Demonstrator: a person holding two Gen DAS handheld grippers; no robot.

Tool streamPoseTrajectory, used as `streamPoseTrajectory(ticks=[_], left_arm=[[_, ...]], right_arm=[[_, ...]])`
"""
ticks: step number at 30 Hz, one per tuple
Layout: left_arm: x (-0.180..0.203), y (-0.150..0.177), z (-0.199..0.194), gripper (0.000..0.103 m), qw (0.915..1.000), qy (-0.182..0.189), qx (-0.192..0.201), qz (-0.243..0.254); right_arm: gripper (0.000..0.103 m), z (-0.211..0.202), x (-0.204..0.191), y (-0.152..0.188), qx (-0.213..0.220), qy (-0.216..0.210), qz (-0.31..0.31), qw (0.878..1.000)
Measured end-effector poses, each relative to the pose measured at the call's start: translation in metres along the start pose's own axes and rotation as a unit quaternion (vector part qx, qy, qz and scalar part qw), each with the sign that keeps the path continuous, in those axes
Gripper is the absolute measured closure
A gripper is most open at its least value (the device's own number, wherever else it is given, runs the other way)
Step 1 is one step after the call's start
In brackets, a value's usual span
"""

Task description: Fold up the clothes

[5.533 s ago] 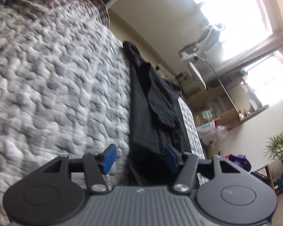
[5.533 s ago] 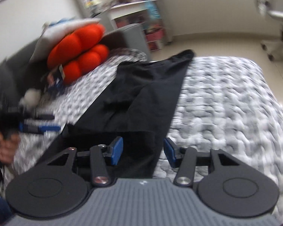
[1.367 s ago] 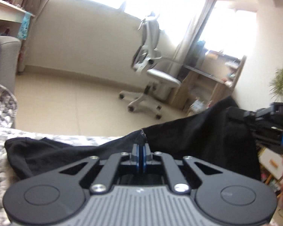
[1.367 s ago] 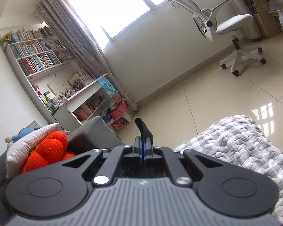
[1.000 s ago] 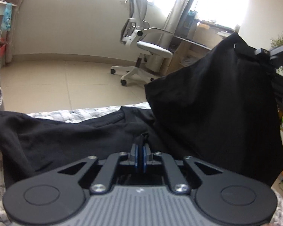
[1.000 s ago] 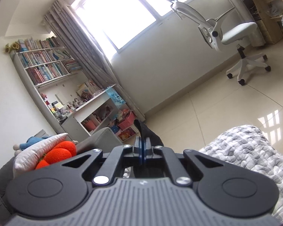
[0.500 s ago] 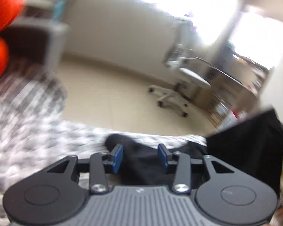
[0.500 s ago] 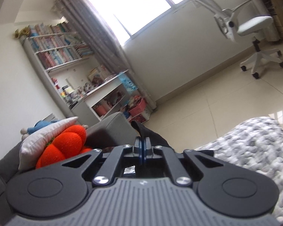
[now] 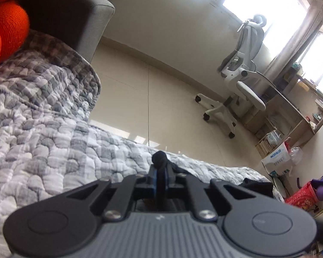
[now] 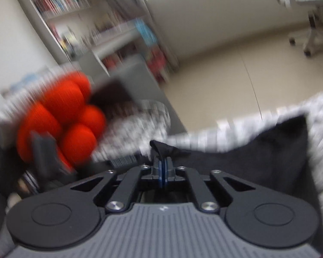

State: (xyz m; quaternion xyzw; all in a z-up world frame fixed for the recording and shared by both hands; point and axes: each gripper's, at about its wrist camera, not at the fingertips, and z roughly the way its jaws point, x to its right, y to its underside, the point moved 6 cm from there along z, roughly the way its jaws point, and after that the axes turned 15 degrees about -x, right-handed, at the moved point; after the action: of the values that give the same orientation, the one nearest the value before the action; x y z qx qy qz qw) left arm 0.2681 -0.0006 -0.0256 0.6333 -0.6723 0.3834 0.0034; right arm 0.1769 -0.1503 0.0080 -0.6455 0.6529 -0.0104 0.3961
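Left wrist view: the left hand-held gripper [image 9: 160,177] has just been closing and is now clamped on a bunched tip of the black garment [image 9: 159,160], which sticks up between its blue pads. It sits low over the grey-and-white quilt [image 9: 43,133] on the bed. An orange cushion [image 9: 4,25] lies at the upper left; a white office chair [image 9: 241,79] stands on the floor beyond.

Right wrist view (motion-blurred): the right hand-held gripper [image 10: 163,169] has just opened slightly, yet its pads remain clamped on a fold of the black garment [image 10: 258,150]. The garment spreads to the right across the quilt [image 10: 320,129]. The orange cushion [image 10: 60,116] lies to the left, before a bookshelf [image 10: 75,10].
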Motion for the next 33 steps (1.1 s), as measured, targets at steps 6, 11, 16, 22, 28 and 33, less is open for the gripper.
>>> streamPoseTrajectory(ticks=[6,11,16,22,28,33], left_arm=[[-0.017,0.002,-0.018,0.069,0.9994,0.011,0.017,-0.028],[-0.027,0.003,-0.043,0.068,0.9969,0.018,0.041,-0.064],[-0.002,0.027,-0.062,0.068,0.9991,0.024,0.029,-0.021],[0.043,0.063,-0.046,0.068,0.9975,0.032,-0.019,0.060],[0.058,0.067,-0.021,0.098,0.9908,-0.052,-0.035,0.119],[0.065,0.053,-0.039,0.101,0.9916,-0.037,0.005,0.124]], right_arm=[[0.087,-0.003,-0.007,0.010,-0.042,-0.097,0.014,0.994],[0.043,-0.088,0.005,-0.016,0.033,-0.237,0.053,0.969],[0.043,-0.117,0.037,-0.010,0.037,-0.090,-0.008,0.995],[0.043,-0.106,0.079,0.033,-0.015,-0.031,0.009,0.999],[0.043,-0.094,0.074,0.059,-0.037,0.004,-0.032,0.999],[0.043,-0.085,0.074,0.059,-0.029,0.031,-0.056,0.998]])
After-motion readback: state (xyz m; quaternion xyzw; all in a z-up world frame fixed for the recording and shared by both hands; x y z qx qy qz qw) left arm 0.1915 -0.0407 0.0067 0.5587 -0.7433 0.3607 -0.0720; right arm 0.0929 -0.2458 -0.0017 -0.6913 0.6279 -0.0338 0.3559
